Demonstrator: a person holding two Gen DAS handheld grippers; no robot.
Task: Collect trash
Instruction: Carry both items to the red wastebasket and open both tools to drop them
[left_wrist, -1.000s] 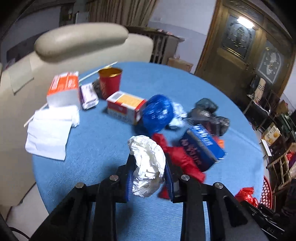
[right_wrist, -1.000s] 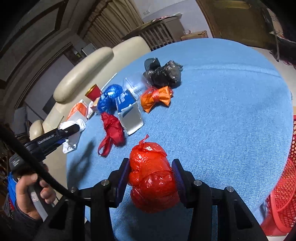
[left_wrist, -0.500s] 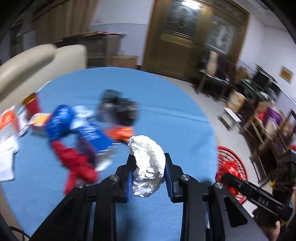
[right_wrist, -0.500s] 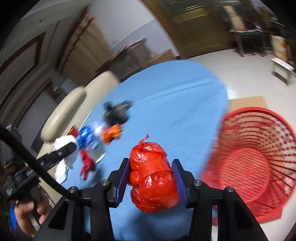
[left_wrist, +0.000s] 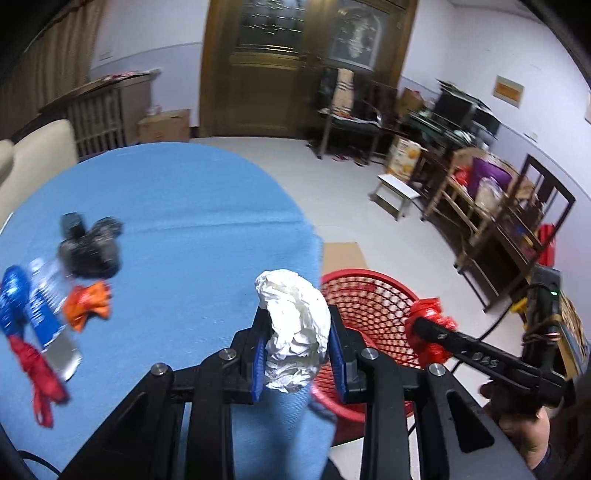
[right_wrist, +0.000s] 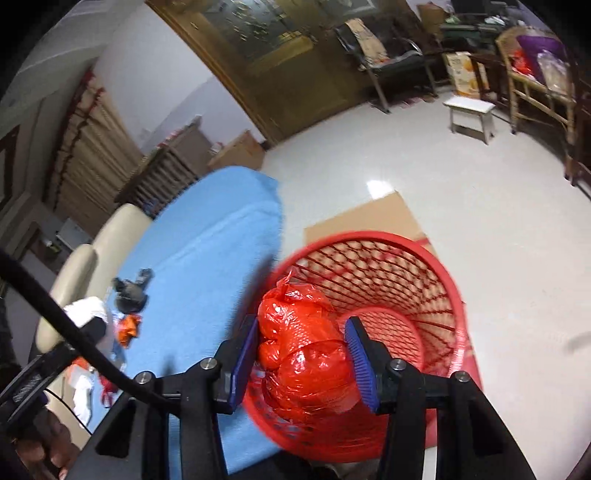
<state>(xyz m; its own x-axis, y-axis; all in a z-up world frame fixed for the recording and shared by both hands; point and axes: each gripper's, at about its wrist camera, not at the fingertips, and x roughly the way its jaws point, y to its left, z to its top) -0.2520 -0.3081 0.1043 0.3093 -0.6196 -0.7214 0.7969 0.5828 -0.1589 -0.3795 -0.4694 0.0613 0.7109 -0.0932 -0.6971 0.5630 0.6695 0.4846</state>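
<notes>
My left gripper (left_wrist: 297, 354) is shut on a crumpled white paper ball (left_wrist: 295, 325), held above the right edge of the blue round table (left_wrist: 184, 229). My right gripper (right_wrist: 303, 354) is shut on a red plastic bag (right_wrist: 306, 354) and holds it over the mouth of the red mesh basket (right_wrist: 413, 280). The basket also shows in the left wrist view (left_wrist: 369, 306), on the floor beside the table, with the right gripper (left_wrist: 428, 332) and its red bag above it.
On the table lie a black bag (left_wrist: 90, 247), an orange wrapper (left_wrist: 86, 304), a blue box (left_wrist: 46, 317), a blue bag (left_wrist: 13, 295) and a red bag (left_wrist: 37, 373). A cardboard sheet (right_wrist: 365, 221) lies under the basket. A beige sofa (right_wrist: 103, 243) stands behind the table.
Both grippers have swung right, from over the table's trash to the table's edge. The right gripper with the red bag is now over the basket; the left follows with the paper ball.
</notes>
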